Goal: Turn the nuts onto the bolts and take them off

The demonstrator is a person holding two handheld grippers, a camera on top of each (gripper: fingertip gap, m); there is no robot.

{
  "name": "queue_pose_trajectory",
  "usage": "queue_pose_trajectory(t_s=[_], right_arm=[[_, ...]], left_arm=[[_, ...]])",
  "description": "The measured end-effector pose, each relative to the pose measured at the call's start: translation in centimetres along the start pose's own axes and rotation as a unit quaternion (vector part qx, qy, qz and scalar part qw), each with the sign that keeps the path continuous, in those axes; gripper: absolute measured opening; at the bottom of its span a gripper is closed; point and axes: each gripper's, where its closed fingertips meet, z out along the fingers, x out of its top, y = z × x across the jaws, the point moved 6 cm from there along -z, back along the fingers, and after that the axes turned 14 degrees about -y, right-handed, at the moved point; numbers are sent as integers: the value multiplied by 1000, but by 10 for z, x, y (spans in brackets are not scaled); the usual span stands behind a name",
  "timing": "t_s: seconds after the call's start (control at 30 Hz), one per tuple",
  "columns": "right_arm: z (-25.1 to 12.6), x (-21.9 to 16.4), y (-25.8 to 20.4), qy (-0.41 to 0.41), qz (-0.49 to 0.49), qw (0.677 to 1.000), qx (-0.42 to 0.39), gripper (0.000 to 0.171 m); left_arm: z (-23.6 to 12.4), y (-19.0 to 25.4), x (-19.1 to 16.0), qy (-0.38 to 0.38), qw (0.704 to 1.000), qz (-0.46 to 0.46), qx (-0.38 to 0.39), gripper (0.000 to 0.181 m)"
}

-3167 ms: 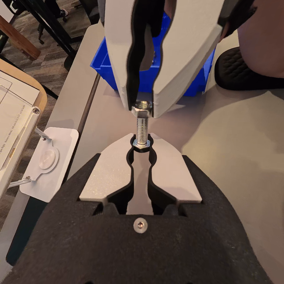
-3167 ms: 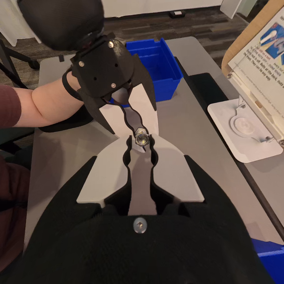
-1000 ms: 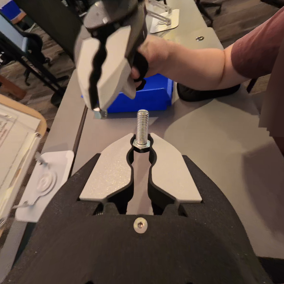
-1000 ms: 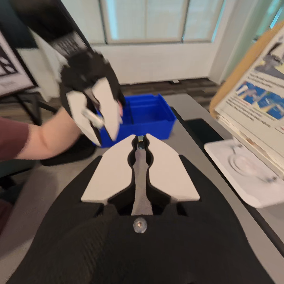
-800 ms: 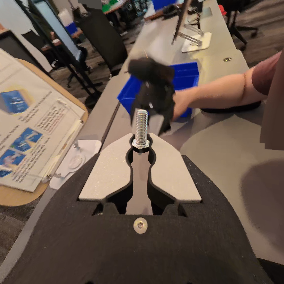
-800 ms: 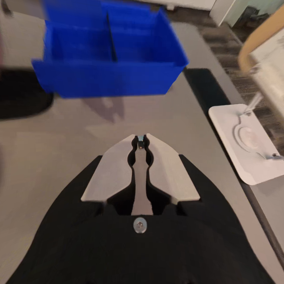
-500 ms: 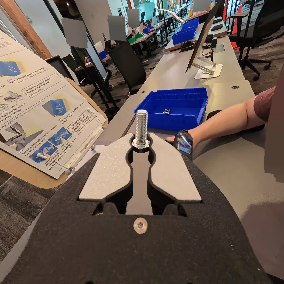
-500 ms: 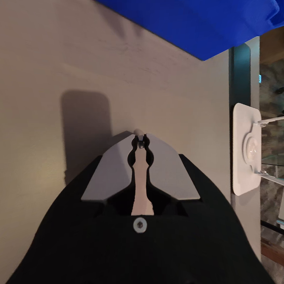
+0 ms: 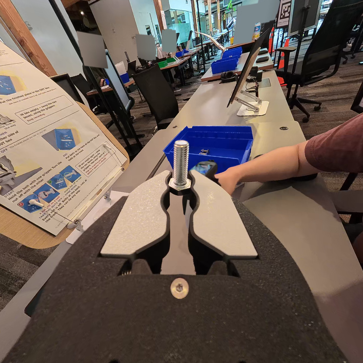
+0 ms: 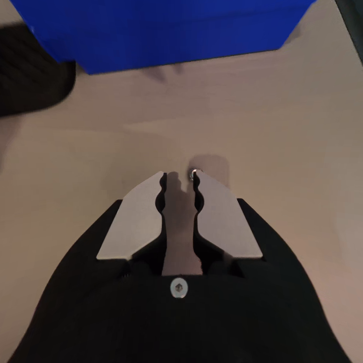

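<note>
Steel bolt clamped head-down in left tongs, thread up, ready for threading; right tongs parted, low over table; nut lying beside fingertip, released.

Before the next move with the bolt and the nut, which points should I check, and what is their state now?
1. Left hand-held gripper shut on the bolt: ok.
2. Bolt thread free of a nut: ok.
3. Right hand-held gripper open: ok.
4. Nut released on the table, beside the right fingertip: ok.
5. Nut inside the blue bin: not ok.
6. Nut at rest: cannot tell, picture blurred.
</note>
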Motion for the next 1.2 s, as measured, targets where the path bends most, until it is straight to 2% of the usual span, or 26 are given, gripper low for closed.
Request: queue_pose_trajectory(t_s=[0.13, 0.4, 0.7, 0.93, 1.0, 1.03, 1.2], right_arm=[[2, -3, 11, 21, 43, 999, -8, 26], [20, -8, 21, -22, 37, 997, -66, 31], [28, -9, 21, -39, 0, 998, -44, 27], [29, -8, 24, -59, 11, 998, -11, 28], [29, -8, 25, -58, 7, 998, -8, 26], [29, -8, 24, -62, 2, 998, -6, 18], [21, -6, 16, -80, -22, 996, -15, 18]], left_arm=[[0, -2, 0, 1, 1000, -7, 0, 15], [6, 2, 2, -1, 1000, 1, -9, 15], [11, 4, 2, -9, 1000, 6, -15, 14], [26, 7, 2, -32, 999, 14, -30, 14], [30, 8, 1, -37, 999, 16, -32, 14], [32, 8, 1, -36, 999, 15, -34, 14], [35, 3, 0, -32, 999, 3, -29, 15]])
